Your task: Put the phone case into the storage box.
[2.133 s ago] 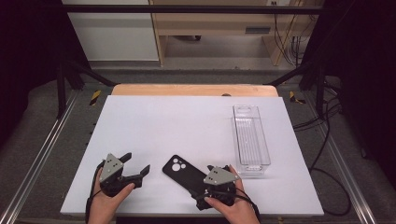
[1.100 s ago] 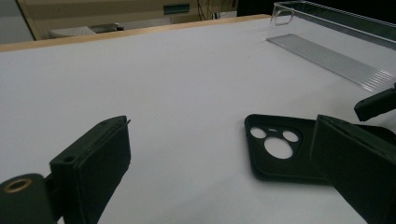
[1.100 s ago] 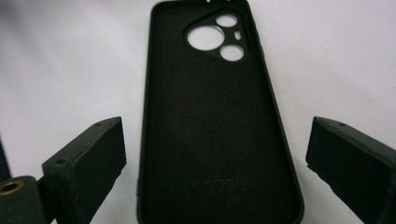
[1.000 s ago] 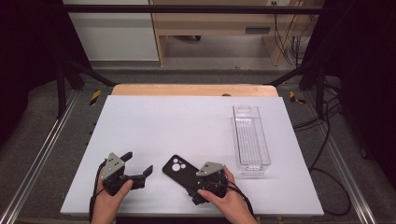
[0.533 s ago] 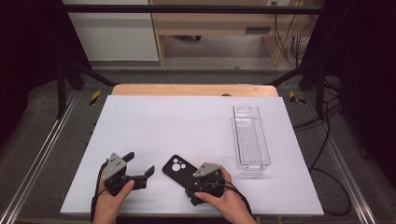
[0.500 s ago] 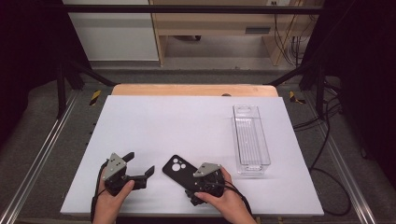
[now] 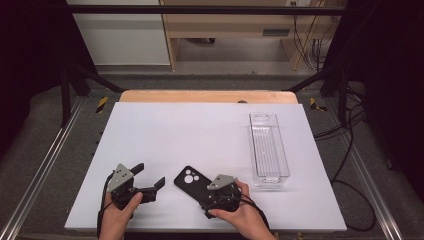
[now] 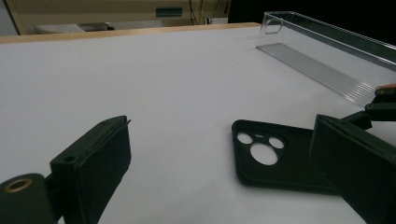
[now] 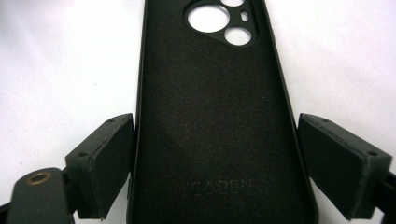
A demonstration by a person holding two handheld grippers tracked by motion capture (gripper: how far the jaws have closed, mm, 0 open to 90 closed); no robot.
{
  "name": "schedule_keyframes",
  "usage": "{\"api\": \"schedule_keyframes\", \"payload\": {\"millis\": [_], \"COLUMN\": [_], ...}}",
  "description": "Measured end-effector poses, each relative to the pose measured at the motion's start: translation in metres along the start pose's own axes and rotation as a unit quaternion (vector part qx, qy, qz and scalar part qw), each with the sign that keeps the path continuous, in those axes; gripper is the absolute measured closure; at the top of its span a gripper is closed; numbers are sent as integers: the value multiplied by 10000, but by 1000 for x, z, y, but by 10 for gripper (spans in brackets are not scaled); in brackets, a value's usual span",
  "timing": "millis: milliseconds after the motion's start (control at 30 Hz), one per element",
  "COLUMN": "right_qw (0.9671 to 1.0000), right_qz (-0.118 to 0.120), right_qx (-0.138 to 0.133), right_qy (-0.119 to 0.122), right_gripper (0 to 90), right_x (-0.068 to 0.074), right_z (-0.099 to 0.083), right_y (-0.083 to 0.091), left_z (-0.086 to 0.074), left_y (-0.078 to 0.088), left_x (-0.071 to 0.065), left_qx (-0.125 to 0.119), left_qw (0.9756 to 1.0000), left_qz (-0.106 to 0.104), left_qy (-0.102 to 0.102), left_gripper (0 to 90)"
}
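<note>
Landmark: clear plastic tray point(image 7: 269, 147), standing lengthwise on the white table point(image 7: 200, 135) at its right side, empty side up.

Phone case: black phone case point(image 7: 192, 184) lies flat on the table, inner side up, left of the tray's near end and well apart from it. The camera cut-outs are at the end farther from the person.

Right gripper: right gripper point(image 7: 214, 194) sits at the near end of the phone case, just left of the tray's near corner. Its jaws have just been closing with the case between them. In the right gripper view the fingers point(image 9: 105, 165) stand against the two long edges of the case point(image 9: 215, 126); the left one touches, the right one appears to touch. Grip on the case across its width.

Left gripper: left gripper point(image 7: 150, 181) rests farther left of the tray, beyond the phone case and apart from it. Its jaws stand wide with nothing between them; in the left gripper view bare table shows between the fingers point(image 8: 95, 163).
</note>
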State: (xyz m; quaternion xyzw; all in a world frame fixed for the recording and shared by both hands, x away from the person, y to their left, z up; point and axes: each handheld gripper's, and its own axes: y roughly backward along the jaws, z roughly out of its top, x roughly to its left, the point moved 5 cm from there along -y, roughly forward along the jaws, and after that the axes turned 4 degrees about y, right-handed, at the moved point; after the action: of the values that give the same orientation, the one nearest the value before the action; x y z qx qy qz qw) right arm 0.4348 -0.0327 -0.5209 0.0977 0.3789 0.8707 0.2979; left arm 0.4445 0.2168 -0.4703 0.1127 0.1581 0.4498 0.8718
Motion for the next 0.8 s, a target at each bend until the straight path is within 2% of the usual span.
{"api": "schedule_keyframes", "payload": {"millis": [100, 167, 400, 667, 800], "right_qw": [10000, 9996, 9987, 9977, 9965], "right_qz": [-37, -169, -337, -493, -628], "right_qx": [0, 6, -114, -206, -351], "right_qy": [52, 222, 373, 425, 430], "right_gripper": [152, 157, 159, 161, 162], "right_x": [1, 3, 4, 2, 0], "right_z": [1, 2, 6, 8, 11], "right_y": [1, 2, 8, 12, 16], "left_z": [1, 1, 3, 4, 4], "left_y": [0, 1, 4, 4, 4], "left_x": [0, 1, 3, 5, 5], "left_qx": [-35, -73, -142, -168, -175], "left_qw": [10000, 9999, 9998, 9997, 9997], "left_qz": [-41, -40, -31, -14, -28], "left_qy": [61, 84, 159, 173, 191], "left_gripper": [56, 57, 59, 59, 58]}}
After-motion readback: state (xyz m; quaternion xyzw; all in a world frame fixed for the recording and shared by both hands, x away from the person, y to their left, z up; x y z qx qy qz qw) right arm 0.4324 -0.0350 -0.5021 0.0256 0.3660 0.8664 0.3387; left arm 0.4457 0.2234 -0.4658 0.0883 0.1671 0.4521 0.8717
